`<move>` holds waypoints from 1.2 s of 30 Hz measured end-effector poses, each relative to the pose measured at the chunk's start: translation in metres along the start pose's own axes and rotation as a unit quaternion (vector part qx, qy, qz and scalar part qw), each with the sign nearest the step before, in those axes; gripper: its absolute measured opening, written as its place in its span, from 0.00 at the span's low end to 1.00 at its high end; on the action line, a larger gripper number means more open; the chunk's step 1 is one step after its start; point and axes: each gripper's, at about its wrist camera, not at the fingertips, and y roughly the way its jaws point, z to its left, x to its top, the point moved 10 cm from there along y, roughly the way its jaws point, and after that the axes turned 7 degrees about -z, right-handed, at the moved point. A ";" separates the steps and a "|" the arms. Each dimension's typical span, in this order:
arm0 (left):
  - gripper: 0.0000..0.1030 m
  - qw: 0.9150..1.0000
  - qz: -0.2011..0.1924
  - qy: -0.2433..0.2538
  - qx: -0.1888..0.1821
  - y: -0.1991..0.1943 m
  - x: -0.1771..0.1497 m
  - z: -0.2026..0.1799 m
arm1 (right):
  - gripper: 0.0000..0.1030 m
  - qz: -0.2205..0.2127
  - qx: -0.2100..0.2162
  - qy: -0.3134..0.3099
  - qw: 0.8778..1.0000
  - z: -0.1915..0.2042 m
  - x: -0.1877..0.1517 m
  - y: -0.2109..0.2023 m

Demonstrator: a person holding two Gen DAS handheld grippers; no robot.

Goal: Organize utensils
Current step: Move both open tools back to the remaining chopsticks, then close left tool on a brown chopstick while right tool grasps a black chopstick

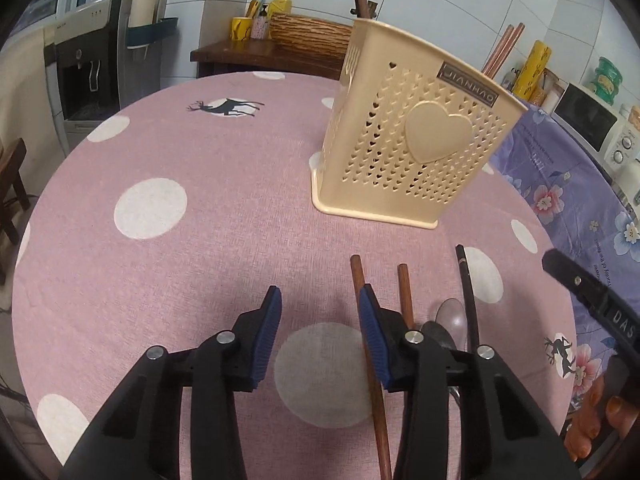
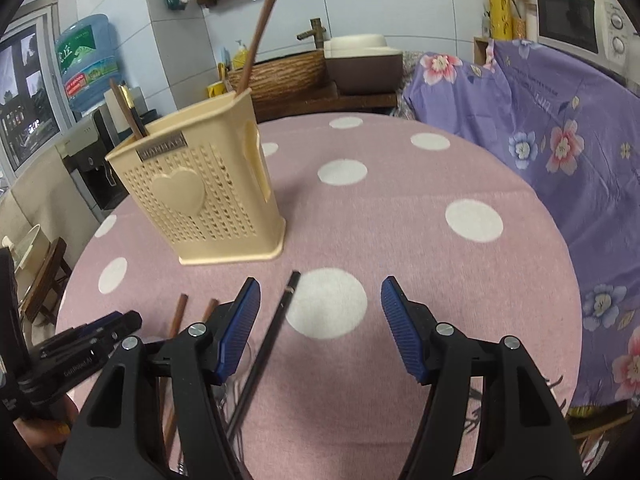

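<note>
The beige holder point(image 1: 404, 136), upper right of centre in the left view, bears a plate reading JIANHAO upside down, above a raised heart. Brown chopsticks point(image 2: 256, 40) and a black one stand in it.

On the pink dotted tablecloth point(image 1: 180, 152), the left gripper point(image 1: 318, 336) is released over bare cloth; a brown chopstick point(image 1: 370, 360) passes just under its right finger.

The right gripper point(image 2: 320, 328) is released too, a black chopstick point(image 2: 272, 328) lying between its fingers, nearer the left one. A spoon point(image 1: 448, 320) lies beside the chopsticks.
</note>
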 end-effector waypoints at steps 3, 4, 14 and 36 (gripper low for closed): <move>0.34 1.000 0.008 -0.008 -0.006 0.005 -0.002 -0.003 | 0.62 0.009 -0.002 0.005 1.000 -0.005 -0.010 0.001; 0.33 1.000 0.009 -0.008 -0.006 0.006 -0.001 -0.005 | 0.62 0.011 -0.002 0.007 1.000 -0.006 -0.013 0.002; 0.26 0.998 0.042 0.045 0.000 0.034 -0.009 -0.034 | 0.62 0.019 -0.003 0.003 1.000 -0.003 -0.017 0.003; 0.10 0.997 0.043 0.054 0.018 0.032 -0.012 -0.019 | 0.32 0.127 0.006 0.007 0.992 0.034 -0.043 0.065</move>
